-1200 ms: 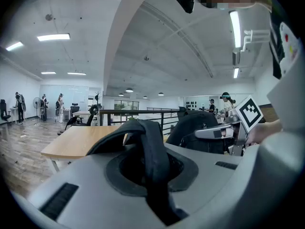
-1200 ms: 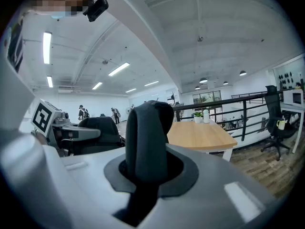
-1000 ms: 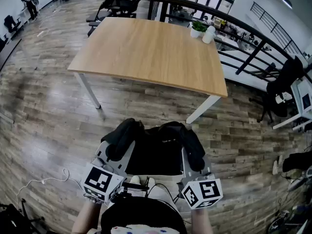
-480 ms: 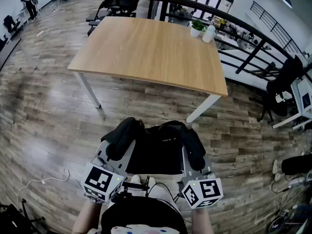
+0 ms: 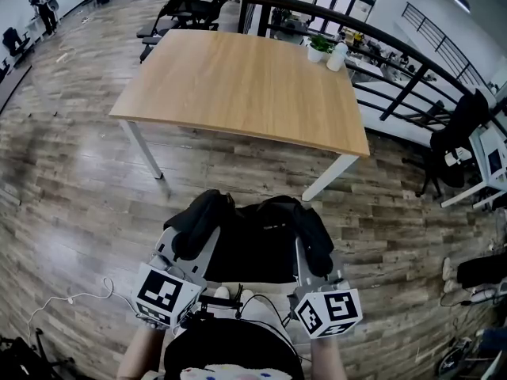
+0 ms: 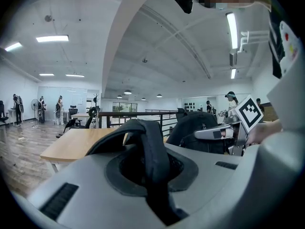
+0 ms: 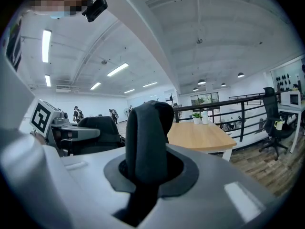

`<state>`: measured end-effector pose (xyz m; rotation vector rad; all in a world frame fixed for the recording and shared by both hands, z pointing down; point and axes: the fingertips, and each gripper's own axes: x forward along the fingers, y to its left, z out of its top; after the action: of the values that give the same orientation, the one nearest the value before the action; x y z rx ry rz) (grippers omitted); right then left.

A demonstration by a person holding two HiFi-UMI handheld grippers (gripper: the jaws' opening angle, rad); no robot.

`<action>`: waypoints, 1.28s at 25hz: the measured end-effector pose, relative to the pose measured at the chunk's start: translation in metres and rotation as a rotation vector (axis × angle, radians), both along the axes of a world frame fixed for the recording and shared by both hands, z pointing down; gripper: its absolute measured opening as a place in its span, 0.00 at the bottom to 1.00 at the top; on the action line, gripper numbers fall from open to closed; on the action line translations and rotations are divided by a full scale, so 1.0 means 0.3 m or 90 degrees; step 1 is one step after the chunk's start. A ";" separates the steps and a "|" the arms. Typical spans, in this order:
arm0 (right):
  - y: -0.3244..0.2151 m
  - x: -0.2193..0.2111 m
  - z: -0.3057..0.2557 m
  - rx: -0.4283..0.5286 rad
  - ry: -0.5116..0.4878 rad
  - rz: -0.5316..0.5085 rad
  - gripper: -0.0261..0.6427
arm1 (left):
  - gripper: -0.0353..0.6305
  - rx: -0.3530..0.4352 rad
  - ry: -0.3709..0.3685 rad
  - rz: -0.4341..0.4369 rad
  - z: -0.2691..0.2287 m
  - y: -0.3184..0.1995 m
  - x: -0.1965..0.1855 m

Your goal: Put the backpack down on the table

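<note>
**Q:** Grips?
**A:** Your left gripper point(image 5: 184, 248) clamps one shoulder strap point(image 6: 143, 147). The backpack point(image 5: 253, 244) hangs between your grippers, over the floor point(image 5: 79, 196). Your right gripper point(image 5: 317, 260) clamps the other strap point(image 7: 145, 137).
**Q:** The table point(image 5: 238, 77)?
**A:** Straight ahead beyond the backpack, well apart; both grippers equally near.

The backpack point(image 5: 253, 252) is matt black cloth; the table point(image 5: 238, 85) is smooth pale wood.

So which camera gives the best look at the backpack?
The head view: it shows most of the black backpack hanging between the left gripper and right gripper, short of the table. Each gripper view shows mainly one strap clamped in its jaws: left strap, right strap.
</note>
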<state>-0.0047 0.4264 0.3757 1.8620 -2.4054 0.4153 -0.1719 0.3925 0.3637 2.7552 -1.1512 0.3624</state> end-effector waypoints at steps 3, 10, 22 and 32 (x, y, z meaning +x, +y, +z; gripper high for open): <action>0.003 -0.025 0.002 0.001 0.001 0.001 0.12 | 0.12 0.002 0.001 0.002 -0.001 0.000 -0.021; 0.002 -0.068 0.007 0.007 -0.001 0.014 0.12 | 0.12 0.008 0.009 0.002 -0.002 -0.007 -0.065; -0.089 -0.042 0.018 0.000 -0.004 0.016 0.12 | 0.12 0.008 0.008 0.015 0.008 -0.100 -0.036; -0.370 0.051 0.019 0.004 -0.004 -0.019 0.12 | 0.12 0.019 0.009 -0.014 0.000 -0.350 0.060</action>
<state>0.0107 0.3156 0.3814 1.8270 -2.4386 0.4118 -0.1538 0.2875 0.3637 2.7634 -1.1911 0.3249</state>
